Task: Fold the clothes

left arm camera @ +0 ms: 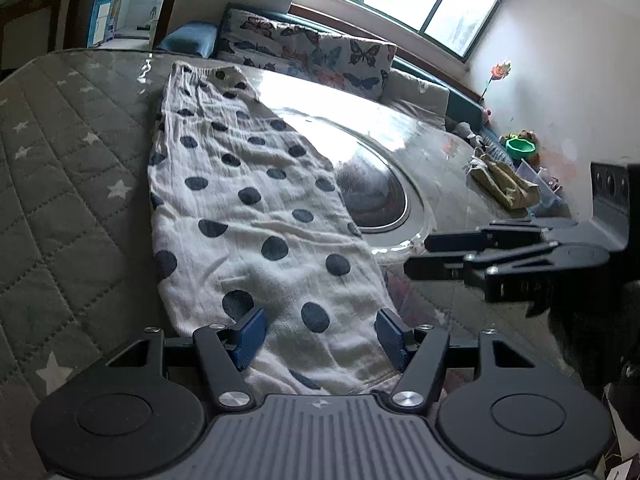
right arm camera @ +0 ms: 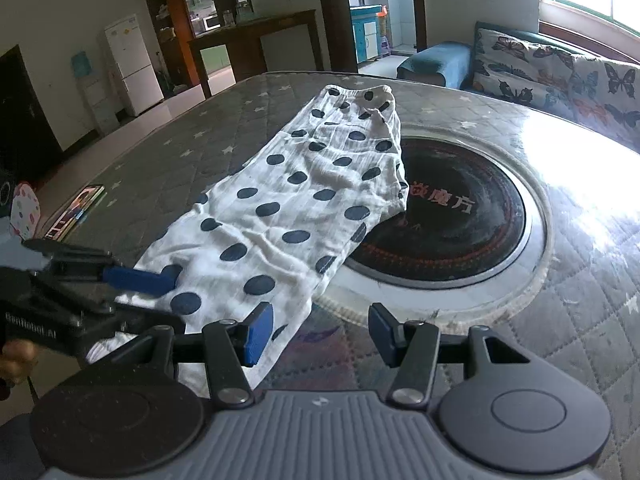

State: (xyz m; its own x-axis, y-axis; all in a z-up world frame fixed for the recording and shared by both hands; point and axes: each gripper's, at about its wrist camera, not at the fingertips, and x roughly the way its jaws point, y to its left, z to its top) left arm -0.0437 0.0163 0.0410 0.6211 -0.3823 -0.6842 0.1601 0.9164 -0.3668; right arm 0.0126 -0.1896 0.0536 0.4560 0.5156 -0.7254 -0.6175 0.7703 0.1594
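The spotted trousers (left arm camera: 256,208) lie lengthwise on the quilted table cover (left arm camera: 68,168), waistband at the far end and one side over the round hotplate (right arm camera: 452,216). To fold them well, I'd take both corners of the near hem together and carry them evenly to the waistband. The left gripper (left arm camera: 320,334) hangs over the near end, jaws apart with cloth beneath, seemingly unpinched. The right gripper (right arm camera: 320,334) stands half open and empty at the hem's right edge.

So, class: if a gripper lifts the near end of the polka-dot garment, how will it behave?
The polka-dot garment looks thin and crinkled, so it will probably droop limply. It likely weighs little. Lying flat on the quilted cover, it may drag and bunch up.
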